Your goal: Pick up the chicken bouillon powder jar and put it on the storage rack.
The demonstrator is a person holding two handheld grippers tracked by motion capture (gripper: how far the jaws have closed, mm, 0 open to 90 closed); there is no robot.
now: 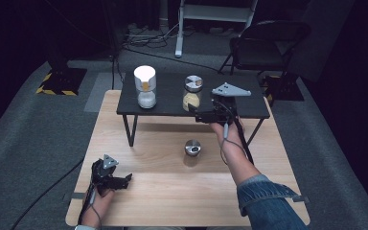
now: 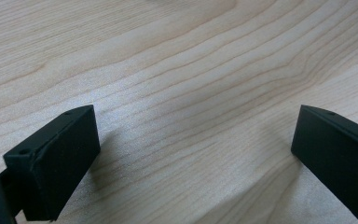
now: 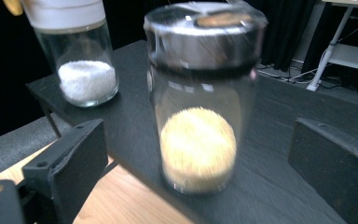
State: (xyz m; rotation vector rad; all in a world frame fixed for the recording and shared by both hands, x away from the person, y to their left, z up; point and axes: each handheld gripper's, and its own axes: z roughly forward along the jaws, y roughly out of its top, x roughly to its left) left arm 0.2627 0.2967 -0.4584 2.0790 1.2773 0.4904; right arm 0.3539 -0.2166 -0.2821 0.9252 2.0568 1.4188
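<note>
Right gripper (image 1: 195, 115) wide, jaws apart around steel-lidded glass jar of yellow grains (image 3: 198, 100) on black shelf (image 1: 172, 106); left gripper (image 1: 124, 180) wide over wooden desk (image 2: 177, 70).

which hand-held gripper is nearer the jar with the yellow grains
Right. The right hand-held gripper sits just in front of the jar of yellow grains on the black shelf, jaws open toward it. The left hand-held gripper rests far off over the wooden table.
</note>
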